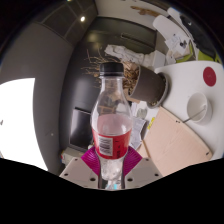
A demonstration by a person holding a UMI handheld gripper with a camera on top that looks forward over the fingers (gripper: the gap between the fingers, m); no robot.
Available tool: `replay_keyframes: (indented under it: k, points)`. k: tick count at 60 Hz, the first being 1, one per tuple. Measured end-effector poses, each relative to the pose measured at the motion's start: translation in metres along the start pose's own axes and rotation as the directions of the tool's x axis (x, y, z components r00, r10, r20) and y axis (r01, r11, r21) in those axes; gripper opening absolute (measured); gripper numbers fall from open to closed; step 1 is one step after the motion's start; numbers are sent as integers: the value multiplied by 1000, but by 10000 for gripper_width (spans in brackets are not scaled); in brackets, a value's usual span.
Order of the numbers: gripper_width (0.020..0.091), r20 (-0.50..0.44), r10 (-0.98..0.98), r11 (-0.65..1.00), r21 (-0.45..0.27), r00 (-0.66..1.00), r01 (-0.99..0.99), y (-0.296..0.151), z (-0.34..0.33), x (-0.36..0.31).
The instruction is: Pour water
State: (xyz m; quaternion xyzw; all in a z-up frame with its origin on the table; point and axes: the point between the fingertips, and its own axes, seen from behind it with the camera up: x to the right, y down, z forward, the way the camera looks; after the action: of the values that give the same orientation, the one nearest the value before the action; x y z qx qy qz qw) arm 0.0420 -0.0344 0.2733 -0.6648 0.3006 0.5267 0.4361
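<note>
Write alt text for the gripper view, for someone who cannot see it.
A clear plastic water bottle with a black cap and a red label stands upright between the gripper fingers, whose pink pads flank its lower body. Beyond it sit a brown cylindrical cup lying tilted and a white round appliance with a red button, on a cluttered surface.

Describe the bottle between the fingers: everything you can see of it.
The bottle is clear plastic with a dark cap and a red-pink label around its lower body. It stands upright, cap still on. Its base sits between the fingers' pink pads; whether both press on it cannot be told. It looks mostly see-through, and a water level cannot be made out. Beyond it lie a white round surface and clutter.
</note>
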Motion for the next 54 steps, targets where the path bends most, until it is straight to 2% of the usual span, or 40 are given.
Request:
replay_keyframes:
  k: [7,15,22,31,39,44,50,54]
  points:
    - [249,37,301,954,-14,953,-300,-16,17,12]
    - [248,73,603,798,-46,794,-601,-28,27,28]
    - [248,61,724,689,-50,687,-723,-29,28,48]
    - [247,49,777,630,-35,628,-776,-29,19,70]
    - [246,14,756,655,-43,655,-755,-22,25,75]
    - [245,-9,675,736,-51,737,-675,-21,23,71]
    - [247,-28,448,892,-59,894,-449,-30,16,56]
    - [249,-45,206,977,-48,978,-208,-41,16,43]
